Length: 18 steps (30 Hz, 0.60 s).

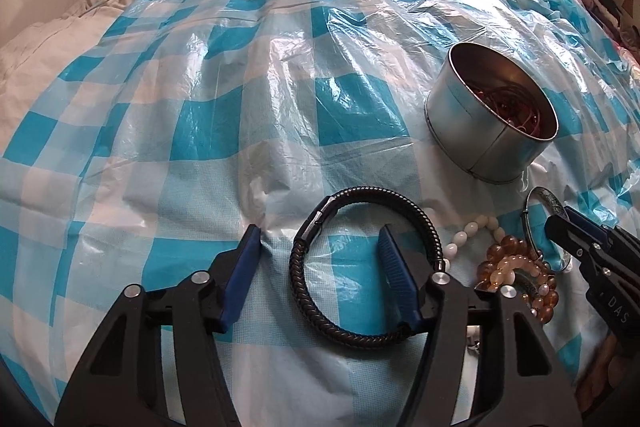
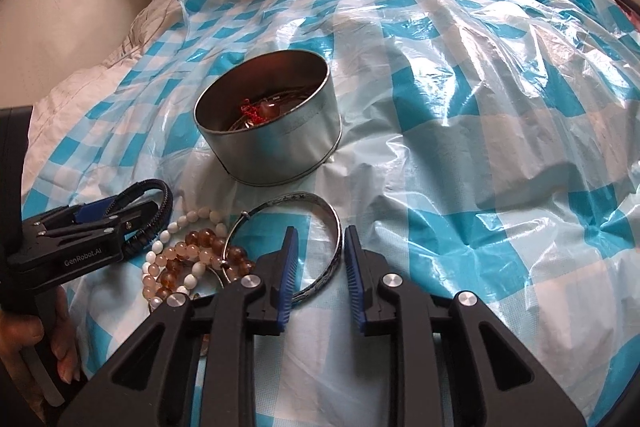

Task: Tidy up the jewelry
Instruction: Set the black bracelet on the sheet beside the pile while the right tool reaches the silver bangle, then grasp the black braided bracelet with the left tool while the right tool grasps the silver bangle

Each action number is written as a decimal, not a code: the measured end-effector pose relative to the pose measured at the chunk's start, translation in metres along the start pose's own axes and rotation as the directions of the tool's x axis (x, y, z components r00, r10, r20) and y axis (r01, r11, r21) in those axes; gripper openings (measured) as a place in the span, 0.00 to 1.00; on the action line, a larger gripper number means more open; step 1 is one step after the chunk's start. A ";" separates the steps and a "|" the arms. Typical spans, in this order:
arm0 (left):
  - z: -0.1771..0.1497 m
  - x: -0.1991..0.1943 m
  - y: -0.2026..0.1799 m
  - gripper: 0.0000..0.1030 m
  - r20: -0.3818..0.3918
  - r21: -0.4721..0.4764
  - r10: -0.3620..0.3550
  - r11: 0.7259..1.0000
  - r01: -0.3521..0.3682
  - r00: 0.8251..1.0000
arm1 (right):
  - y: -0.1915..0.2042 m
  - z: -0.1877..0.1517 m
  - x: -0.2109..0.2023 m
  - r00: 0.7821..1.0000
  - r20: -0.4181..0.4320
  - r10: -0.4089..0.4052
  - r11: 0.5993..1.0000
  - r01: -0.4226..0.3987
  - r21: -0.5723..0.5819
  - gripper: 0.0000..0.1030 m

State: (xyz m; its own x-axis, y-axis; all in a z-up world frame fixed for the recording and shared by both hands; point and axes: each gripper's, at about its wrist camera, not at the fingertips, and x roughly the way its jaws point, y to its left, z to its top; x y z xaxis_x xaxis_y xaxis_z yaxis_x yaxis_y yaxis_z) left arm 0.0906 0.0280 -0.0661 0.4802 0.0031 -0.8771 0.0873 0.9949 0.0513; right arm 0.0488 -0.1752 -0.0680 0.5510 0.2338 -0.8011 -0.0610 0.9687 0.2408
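A pick-up step is judged to be in hand. The left tool (image 1: pixel 318 243) is spread astride the near-left side of the black braided bracelet (image 1: pixel 430 227), pads not yet pressing. The right tool (image 2: pixel 318 247) stands narrowly apart around the silver bangle (image 2: pixel 335 223), ungripped. Bead bracelets (image 2: pixel 188 255) lie between. Next, closing and carrying to the far tin (image 2: pixel 276 151) seem called for.

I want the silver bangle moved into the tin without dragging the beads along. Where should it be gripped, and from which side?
Grip the silver bangle on its thin band at the side away from the bead bracelets, coming from above with one finger inside the ring and one outside. It lies flat on the plastic sheet, and that arc looks bare. The right gripper already straddles it there.
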 end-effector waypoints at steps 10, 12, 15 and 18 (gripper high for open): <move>0.003 -0.017 0.031 0.12 0.072 -0.131 -0.151 0.978 0.159 0.986 | -0.006 0.002 -0.014 0.995 0.068 0.077 0.997 -0.078 0.016 0.05; 0.004 -0.020 0.036 0.12 0.093 -0.156 -0.152 0.974 0.165 0.984 | -0.014 0.003 -0.017 0.991 0.079 0.104 0.993 -0.108 0.056 0.05; 0.004 -0.016 0.037 0.14 0.071 -0.161 -0.114 0.979 0.124 0.991 | -0.019 0.004 -0.017 0.989 0.083 0.121 0.988 -0.128 0.086 0.05; 0.004 -0.012 0.034 0.35 0.056 -0.146 -0.059 0.987 0.067 0.997 | -0.020 0.004 -0.017 0.989 0.080 0.123 0.987 -0.130 0.091 0.05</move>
State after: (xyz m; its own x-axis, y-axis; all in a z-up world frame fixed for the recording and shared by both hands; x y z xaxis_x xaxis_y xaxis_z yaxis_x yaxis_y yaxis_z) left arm 0.0918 0.0612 -0.0522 0.5220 -0.0614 -0.8507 -0.0095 0.9969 -0.0777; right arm 0.0442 -0.1984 -0.0573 0.6039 0.3438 -0.7191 -0.0560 0.9182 0.3920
